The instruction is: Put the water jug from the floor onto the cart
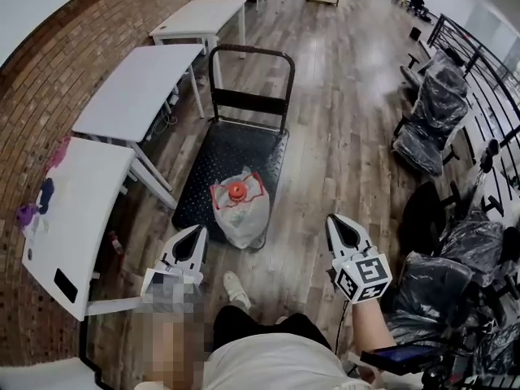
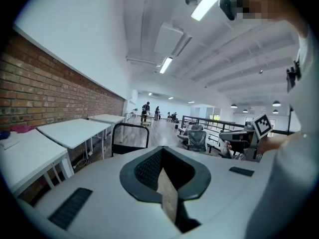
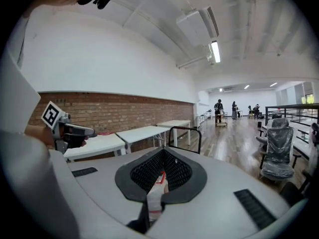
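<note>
The water jug point(image 1: 241, 214) sits at the near end of the black cart point(image 1: 218, 159), wrapped in a thin bag. We think it is heavy, hard and slippery, so it is best held by the neck under the red cap point(image 1: 236, 190). Our left gripper point(image 1: 197, 232) and right gripper point(image 1: 335, 221) are both closed and hold nothing. They are up in the air, away from the jug.

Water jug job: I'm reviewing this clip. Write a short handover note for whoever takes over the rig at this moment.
Left tool: jaws together, empty, apart from the jug.
Right tool: jaws together, empty, apart from the jug.
Bag-wrapped clear water jug with a red cap: upright at the near end of the black flat platform cart, with neither tool touching it.
Done: the jug appears to be on the cart.
Left: check that it sits fully on the deck, since its base is close to the near edge.
</note>
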Motion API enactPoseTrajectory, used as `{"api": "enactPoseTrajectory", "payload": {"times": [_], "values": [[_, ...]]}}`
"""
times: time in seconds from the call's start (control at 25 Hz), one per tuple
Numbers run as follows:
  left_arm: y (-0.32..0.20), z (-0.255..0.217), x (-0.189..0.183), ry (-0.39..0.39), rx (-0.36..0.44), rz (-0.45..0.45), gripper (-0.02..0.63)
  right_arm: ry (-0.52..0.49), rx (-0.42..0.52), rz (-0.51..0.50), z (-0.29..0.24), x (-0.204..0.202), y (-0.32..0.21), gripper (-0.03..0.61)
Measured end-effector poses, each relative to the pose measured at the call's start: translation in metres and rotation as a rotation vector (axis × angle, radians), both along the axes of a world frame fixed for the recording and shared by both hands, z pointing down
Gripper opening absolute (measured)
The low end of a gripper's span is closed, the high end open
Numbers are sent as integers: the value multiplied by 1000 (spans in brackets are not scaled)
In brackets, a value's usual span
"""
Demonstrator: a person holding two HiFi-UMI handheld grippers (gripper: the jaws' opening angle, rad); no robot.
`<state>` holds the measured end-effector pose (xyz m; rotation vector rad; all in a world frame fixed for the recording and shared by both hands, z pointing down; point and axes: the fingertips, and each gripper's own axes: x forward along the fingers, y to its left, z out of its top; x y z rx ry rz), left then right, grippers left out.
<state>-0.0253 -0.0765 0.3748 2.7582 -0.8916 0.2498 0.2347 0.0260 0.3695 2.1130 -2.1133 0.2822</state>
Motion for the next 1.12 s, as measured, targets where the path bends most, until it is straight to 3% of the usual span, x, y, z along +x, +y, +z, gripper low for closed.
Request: {"api": "enactPoseTrajectory", "payload": {"times": [0.4, 0.8, 0.96, 1.12], "values": [[105, -43, 23, -23, 76, 48, 0, 2, 69, -2, -29, 0, 95, 2], [127, -61, 15, -8, 109, 99, 0, 54, 93, 39, -56, -16, 127, 2], [117, -65, -7, 8, 123, 108, -1, 74, 101, 44, -68, -40, 118, 2], [95, -62, -55, 17, 120, 73, 0, 101, 89, 23, -75, -82, 101, 2]]}}
